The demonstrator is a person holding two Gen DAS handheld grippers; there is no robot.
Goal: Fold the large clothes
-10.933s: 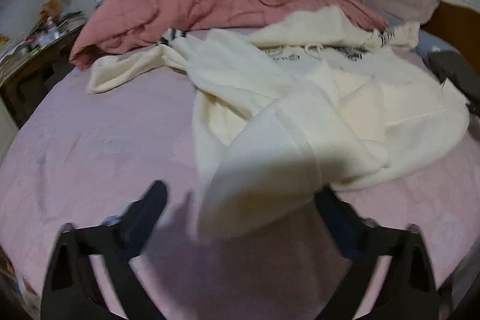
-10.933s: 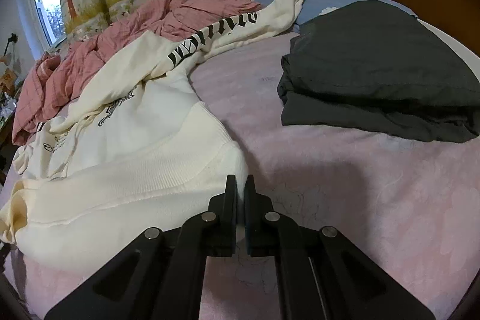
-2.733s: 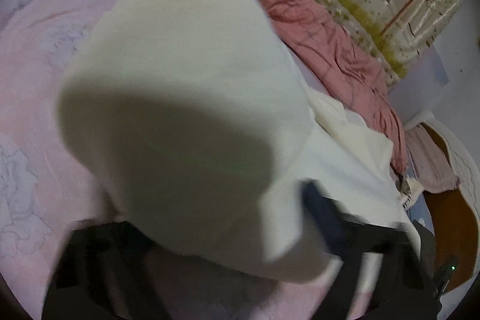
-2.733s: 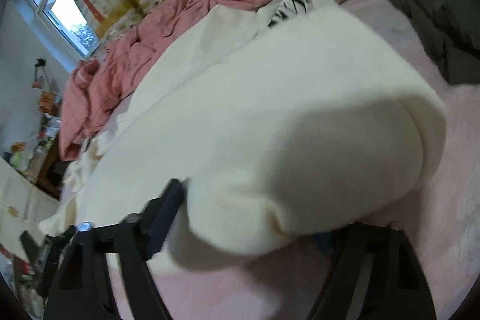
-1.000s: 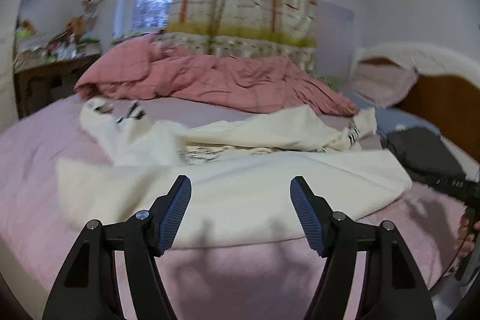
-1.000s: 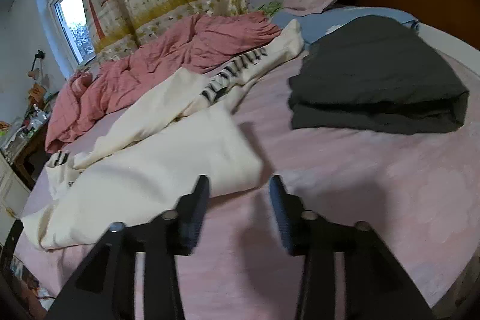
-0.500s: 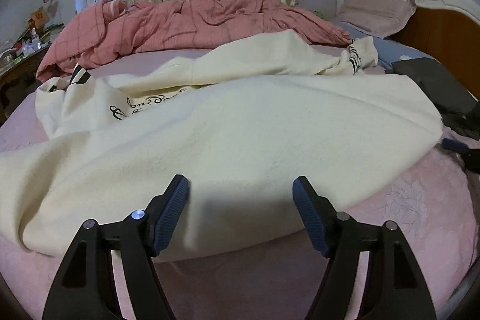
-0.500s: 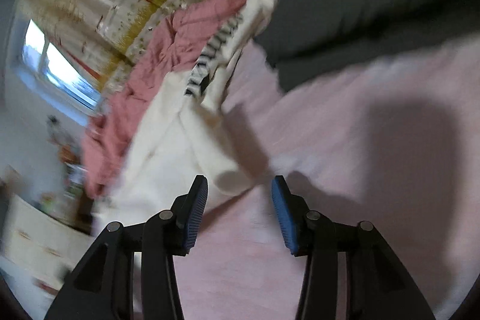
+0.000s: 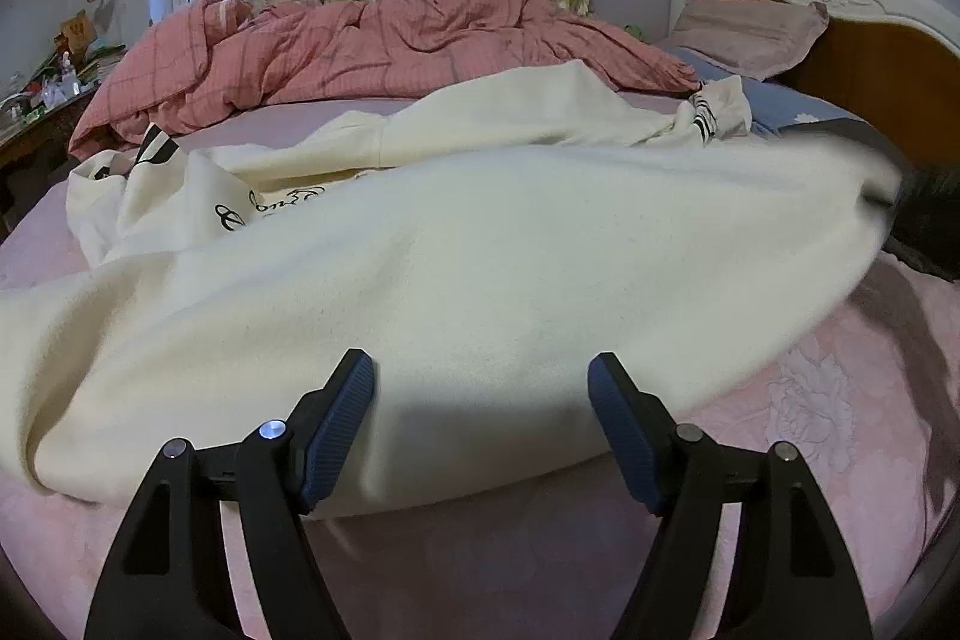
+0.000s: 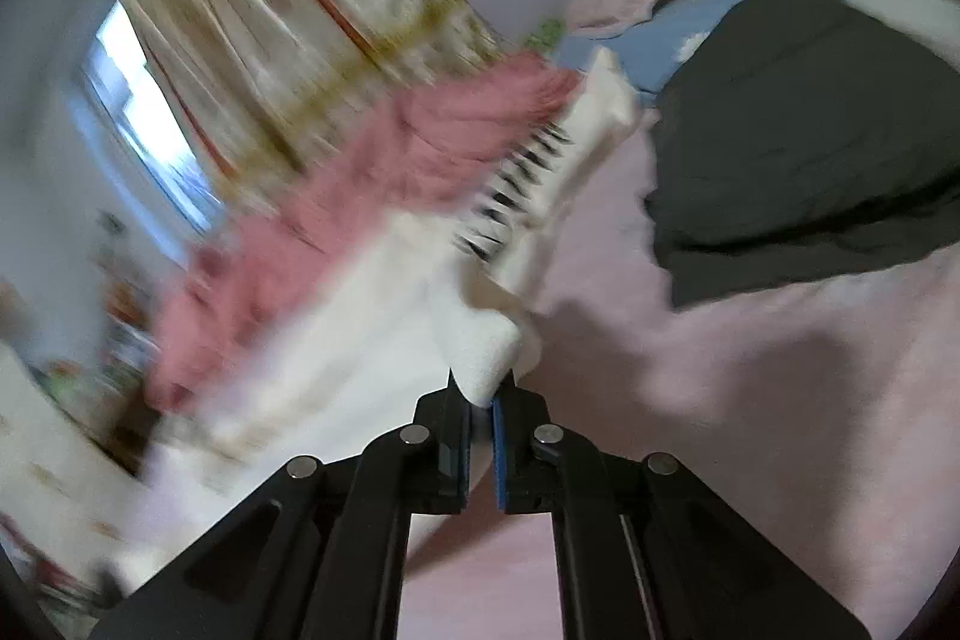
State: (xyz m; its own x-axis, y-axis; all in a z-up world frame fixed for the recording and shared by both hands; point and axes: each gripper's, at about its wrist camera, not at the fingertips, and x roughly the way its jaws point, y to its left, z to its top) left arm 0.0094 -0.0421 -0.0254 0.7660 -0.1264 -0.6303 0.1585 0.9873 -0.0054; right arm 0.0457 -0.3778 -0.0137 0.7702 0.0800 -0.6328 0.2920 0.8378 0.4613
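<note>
A large cream sweatshirt with black lettering lies spread across the pink bedsheet. My left gripper stands open low over the sweatshirt's near edge. The fabric fold lies between its blue pads, which do not press on it. In the blurred right wrist view my right gripper is shut on a corner of the cream sweatshirt, and that corner sticks up from the jaws. The striped sleeve trails away beyond it.
A folded dark grey garment lies on the bed right of the sweatshirt. A rumpled pink duvet fills the far side under the curtain. A pillow and wooden headboard stand at the right. A cluttered side table is at the far left.
My right gripper has swung over to the sweatshirt's corner and closed on it. My left gripper dropped closer to the near edge a second ago and has since held still.
</note>
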